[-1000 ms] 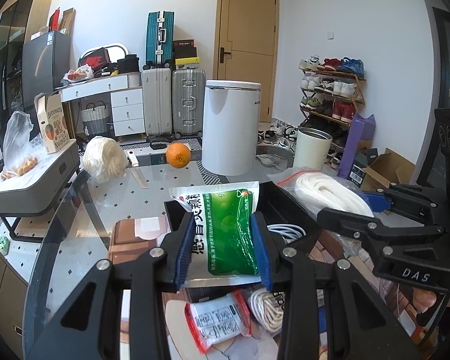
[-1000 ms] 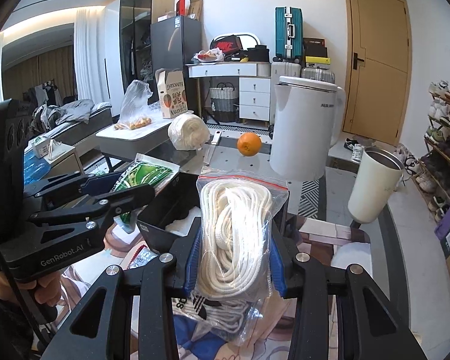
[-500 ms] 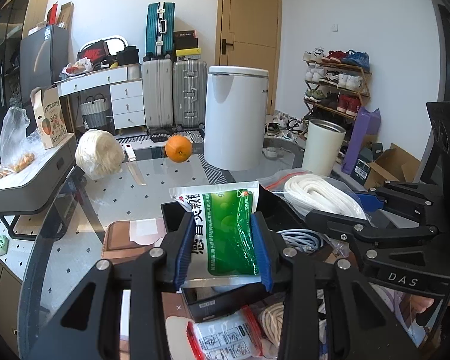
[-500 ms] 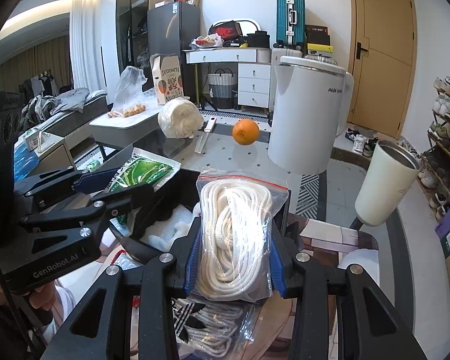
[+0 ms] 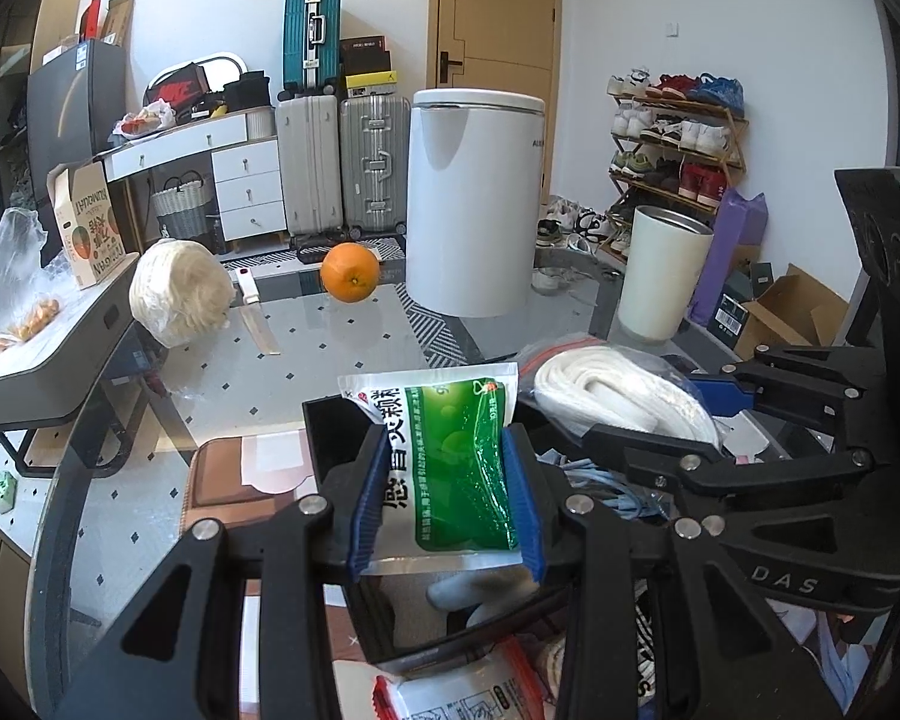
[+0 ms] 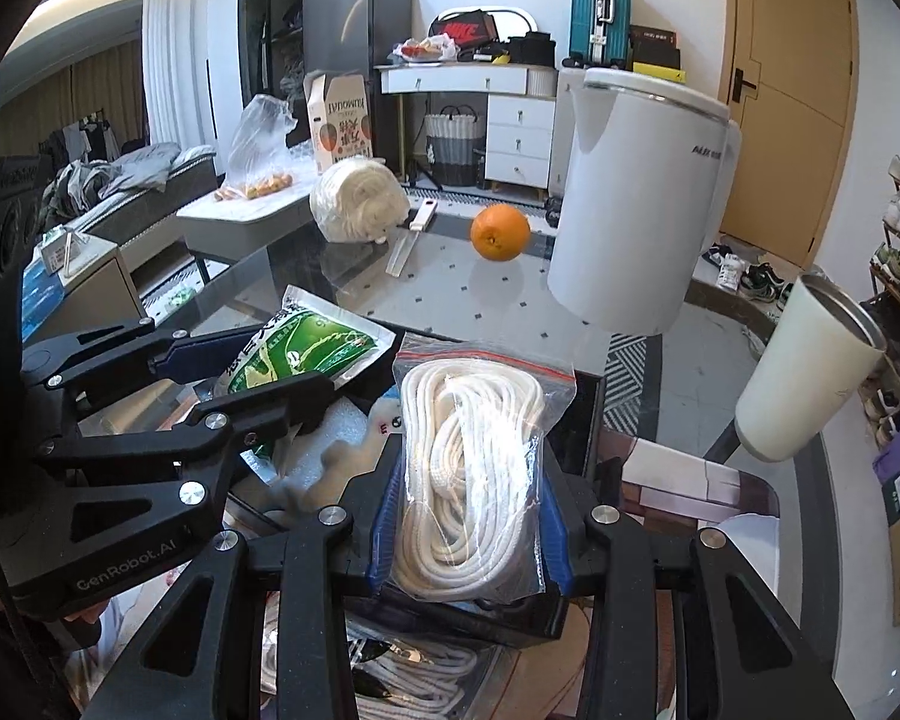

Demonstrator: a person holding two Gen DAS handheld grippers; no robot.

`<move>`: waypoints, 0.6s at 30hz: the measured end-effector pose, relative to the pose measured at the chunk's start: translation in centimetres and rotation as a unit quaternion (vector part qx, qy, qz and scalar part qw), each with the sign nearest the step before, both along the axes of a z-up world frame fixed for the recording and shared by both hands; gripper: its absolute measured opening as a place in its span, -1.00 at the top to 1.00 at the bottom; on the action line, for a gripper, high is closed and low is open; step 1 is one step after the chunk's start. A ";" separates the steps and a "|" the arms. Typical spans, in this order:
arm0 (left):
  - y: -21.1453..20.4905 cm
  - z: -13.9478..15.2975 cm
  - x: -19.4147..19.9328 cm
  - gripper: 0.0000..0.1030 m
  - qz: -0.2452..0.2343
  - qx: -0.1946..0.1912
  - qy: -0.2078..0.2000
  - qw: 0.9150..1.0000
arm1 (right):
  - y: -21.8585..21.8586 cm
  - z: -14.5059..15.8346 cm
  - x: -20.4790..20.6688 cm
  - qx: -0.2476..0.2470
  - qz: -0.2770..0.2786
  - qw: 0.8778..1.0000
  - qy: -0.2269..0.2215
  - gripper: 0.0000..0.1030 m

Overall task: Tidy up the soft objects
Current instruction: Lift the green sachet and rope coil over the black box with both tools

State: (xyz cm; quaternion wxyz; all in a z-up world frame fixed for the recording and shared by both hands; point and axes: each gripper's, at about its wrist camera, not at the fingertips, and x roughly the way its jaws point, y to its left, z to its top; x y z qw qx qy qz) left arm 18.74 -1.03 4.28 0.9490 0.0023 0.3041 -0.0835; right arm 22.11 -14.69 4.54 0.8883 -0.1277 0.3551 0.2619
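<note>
My left gripper [image 5: 447, 480] is shut on a green and white packet [image 5: 456, 468], held over the black bin [image 5: 324, 438]. The same packet [image 6: 306, 354] shows at the left of the right wrist view. My right gripper [image 6: 471, 498] is shut on a clear zip bag of white rope [image 6: 471, 462], also above the black bin [image 6: 588, 420]. That rope bag [image 5: 624, 396] appears to the right in the left wrist view. Inside the bin lie a grey soft toy [image 6: 336, 462] and a blue cable [image 5: 606, 480]. More packets [image 5: 462, 690] and rope [image 6: 402, 672] lie below, in front of the bin.
On the glass table [image 5: 342, 360] stand a white kettle [image 5: 471, 204], an orange [image 5: 350, 264], a knife [image 5: 258, 318] and a white wrapped ball [image 5: 177, 291]. A white tumbler [image 6: 804, 372] stands at the right. A brown mat [image 5: 240, 474] lies left of the bin.
Both grippers have moved forward and down with their loads, so the packet and the rope bag now hang over the black bin instead of in front of it.
</note>
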 end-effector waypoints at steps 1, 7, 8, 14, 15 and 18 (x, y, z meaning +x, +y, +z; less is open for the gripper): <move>-0.1 -0.1 0.2 0.30 -0.001 0.000 0.002 1.000 | 0.1 -0.1 0.1 -0.003 0.002 1.000 0.000 0.24; -0.2 -0.8 1.0 0.30 -0.002 0.001 0.017 1.000 | 0.8 -1.0 1.3 -0.028 0.004 0.999 0.015 0.24; -0.2 -1.0 1.1 0.30 -0.002 0.002 0.022 1.000 | 0.9 -1.2 1.5 -0.033 0.005 0.999 0.016 0.24; -0.5 -1.6 1.2 0.30 -0.005 0.014 0.035 0.999 | 1.4 -1.8 2.4 -0.059 0.018 0.998 0.030 0.24; -0.6 -1.6 1.2 0.30 -0.006 0.015 0.036 0.999 | 1.5 -1.8 2.5 -0.062 0.020 0.997 0.031 0.24; -0.6 -1.7 1.2 0.30 -0.008 0.020 0.037 0.999 | 1.9 -1.9 2.7 -0.076 0.024 0.996 0.037 0.24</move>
